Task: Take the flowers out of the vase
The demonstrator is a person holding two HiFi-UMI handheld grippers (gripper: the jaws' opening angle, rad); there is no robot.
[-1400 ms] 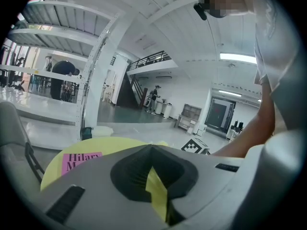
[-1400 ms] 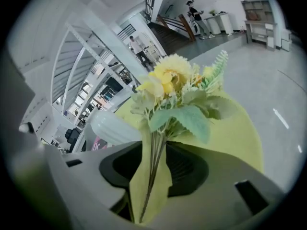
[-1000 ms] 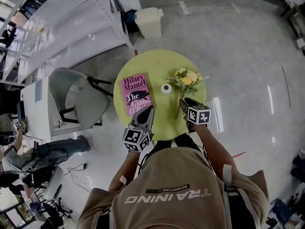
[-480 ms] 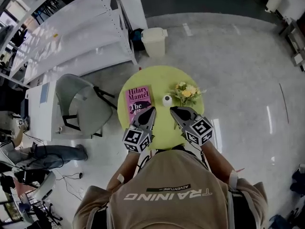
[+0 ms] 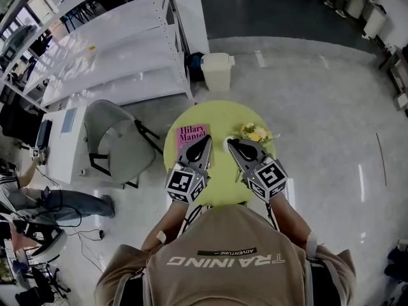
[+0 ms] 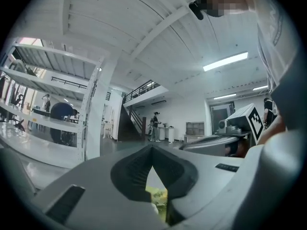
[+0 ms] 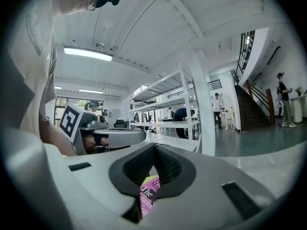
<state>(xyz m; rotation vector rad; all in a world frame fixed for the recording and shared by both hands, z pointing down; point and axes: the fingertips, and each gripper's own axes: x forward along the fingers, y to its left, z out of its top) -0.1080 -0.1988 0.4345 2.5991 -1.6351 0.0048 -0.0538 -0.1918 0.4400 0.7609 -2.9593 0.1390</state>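
Left gripper (image 5: pixel 207 138) pressed together, empty, held level over the pink book (image 5: pixel 191 134) on the round green worktop (image 5: pixel 220 185) in the head view. Right gripper (image 5: pixel 231 143) likewise closed on nothing, just beside, masking the stems of the flowers (image 5: pixel 257 133), yellow blooms toward the far right rim. Left gripper view: flowers glimpsed below closed tips. Right gripper view: book below, shelving (image 7: pixel 196 104) ahead.

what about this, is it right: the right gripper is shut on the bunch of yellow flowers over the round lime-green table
No. The right gripper is shut over the round lime-green table, but on nothing: the right gripper view shows its jaws closed and empty. The bunch of yellow flowers lies on that table in the head view.
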